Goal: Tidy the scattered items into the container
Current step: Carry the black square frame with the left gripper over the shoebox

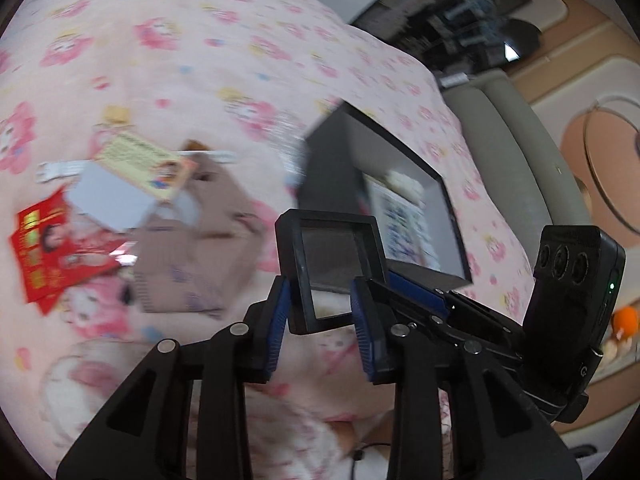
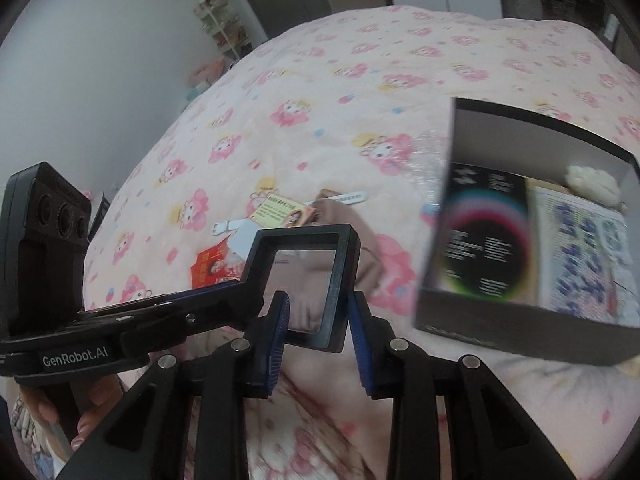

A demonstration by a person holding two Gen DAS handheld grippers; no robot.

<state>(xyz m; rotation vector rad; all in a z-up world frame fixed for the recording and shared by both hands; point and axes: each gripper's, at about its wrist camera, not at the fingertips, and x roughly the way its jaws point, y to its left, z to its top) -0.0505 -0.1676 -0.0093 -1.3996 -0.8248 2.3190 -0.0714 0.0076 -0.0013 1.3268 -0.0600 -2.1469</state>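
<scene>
— Well, where now with the black frame [image 1: 332, 264]?
— Up off the pink bedspread [image 1: 240, 40], pinched from two sides. Hangs just beside the black box [image 1: 384, 160], outside it and clear of its rim.
— Left gripper [image 1: 320, 292]?
— Pressed together on the frame's lower part, blue pads [image 1: 280, 328] flat against both outer edges.
— And the right gripper [image 2: 318, 300]?
— Same: clamped on a lower corner of that frame, with clear film between the black bars. Comes in from the side in the left wrist view, one finger against the frame's edge.
— Inside the box?
— Holds a black card [image 2: 486, 240] with a coloured ring, a blue-and-white patterned sheet [image 2: 576, 256] next to it, and a white fluffy thing [image 2: 592, 184] in the far corner.
— Left out on the bedspread?
— Red envelopes [image 1: 56, 248], a yellow card [image 1: 148, 160] lying over a white card [image 1: 108, 200], a white strap [image 1: 60, 170] and a brown cloth [image 1: 200, 256], all close together, off to the box's side. Too blurred for finer detail.
— Anything of the person?
— A hand [image 2: 90, 404] wrapped round the left gripper's handle, low at the edge of the right wrist view.
</scene>
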